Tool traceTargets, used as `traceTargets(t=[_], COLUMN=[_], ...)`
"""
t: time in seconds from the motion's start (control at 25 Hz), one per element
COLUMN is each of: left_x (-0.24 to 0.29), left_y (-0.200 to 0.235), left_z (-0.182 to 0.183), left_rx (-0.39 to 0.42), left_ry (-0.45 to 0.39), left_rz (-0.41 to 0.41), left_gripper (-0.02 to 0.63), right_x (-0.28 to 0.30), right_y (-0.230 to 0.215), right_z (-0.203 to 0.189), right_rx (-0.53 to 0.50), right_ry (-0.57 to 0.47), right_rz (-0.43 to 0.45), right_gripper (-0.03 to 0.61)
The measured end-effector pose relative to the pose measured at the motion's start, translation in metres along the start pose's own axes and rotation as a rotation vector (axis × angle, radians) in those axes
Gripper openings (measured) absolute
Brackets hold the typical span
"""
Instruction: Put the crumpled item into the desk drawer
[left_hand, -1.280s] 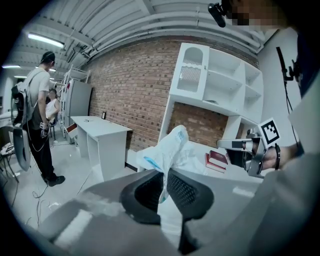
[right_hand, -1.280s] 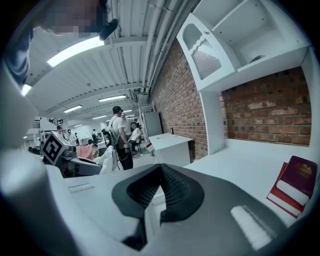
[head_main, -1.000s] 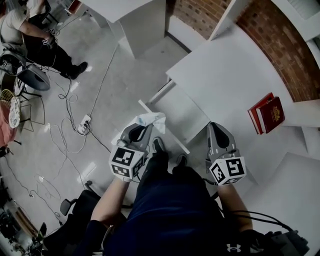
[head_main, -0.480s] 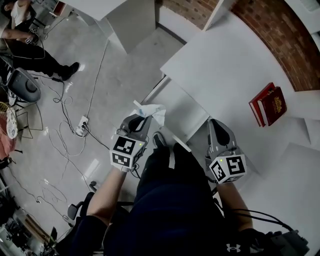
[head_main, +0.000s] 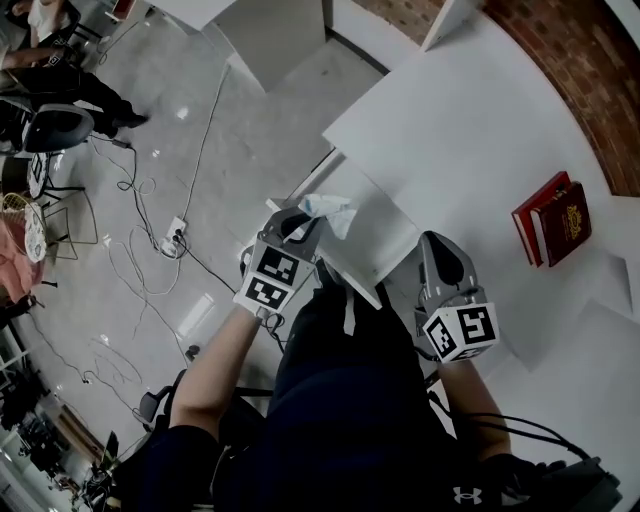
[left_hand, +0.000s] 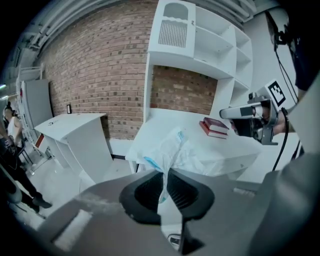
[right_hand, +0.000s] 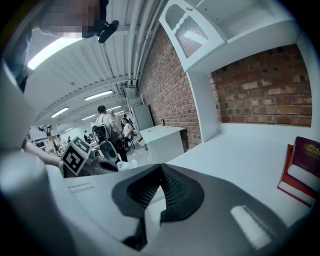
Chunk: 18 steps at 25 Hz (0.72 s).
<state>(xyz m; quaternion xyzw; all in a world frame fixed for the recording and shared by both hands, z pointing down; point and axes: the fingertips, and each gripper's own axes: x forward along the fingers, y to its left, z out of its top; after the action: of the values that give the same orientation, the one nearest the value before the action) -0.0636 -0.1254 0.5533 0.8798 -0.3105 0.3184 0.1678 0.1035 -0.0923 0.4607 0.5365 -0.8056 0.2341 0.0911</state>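
Observation:
The crumpled white item (head_main: 333, 211) with a pale blue edge is pinched in my left gripper (head_main: 303, 226), which is shut on it. The item hangs over the near left corner of the open white desk drawer (head_main: 385, 243). In the left gripper view the crumpled item (left_hand: 176, 150) rises from between the pads, with the desk behind it. My right gripper (head_main: 438, 258) hovers at the drawer's right side, over the desk's front edge; its jaws (right_hand: 160, 169) are shut with nothing between them. From the right gripper view the crumpled item (right_hand: 125, 164) peeks out beside the left gripper (right_hand: 82, 156).
The white desk (head_main: 450, 130) stands against a brick wall, with red books (head_main: 553, 218) on its right part. A white hutch with shelves (left_hand: 200, 45) sits on top. Cables and a power strip (head_main: 172, 236) lie on the floor to the left. People and chairs are at far left.
My left gripper has carried the crumpled item forward and to the right, from beside the drawer's front panel to above the drawer's corner. The right gripper has barely moved.

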Motion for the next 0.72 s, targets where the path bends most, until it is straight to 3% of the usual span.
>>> traceTargets(t=[0.24,0.72], left_x=[0.047,0.122], left_y=[0.000,0.004], left_z=[-0.028,-0.072], left_rx=[0.023,0.331], left_ry=[0.128,0.418], left_rz=[-0.045,-0.141], left_gripper=[0.023,0.023], right_x=[0.010,0.024], right_y=[-0.017,-0.039], right_z=[-0.006,-0.014], right_rx=[0.014,0.039], right_ry=[0.035,0.080], right_rz=[0.001,-0.013], right_gripper=[0.003,0.003])
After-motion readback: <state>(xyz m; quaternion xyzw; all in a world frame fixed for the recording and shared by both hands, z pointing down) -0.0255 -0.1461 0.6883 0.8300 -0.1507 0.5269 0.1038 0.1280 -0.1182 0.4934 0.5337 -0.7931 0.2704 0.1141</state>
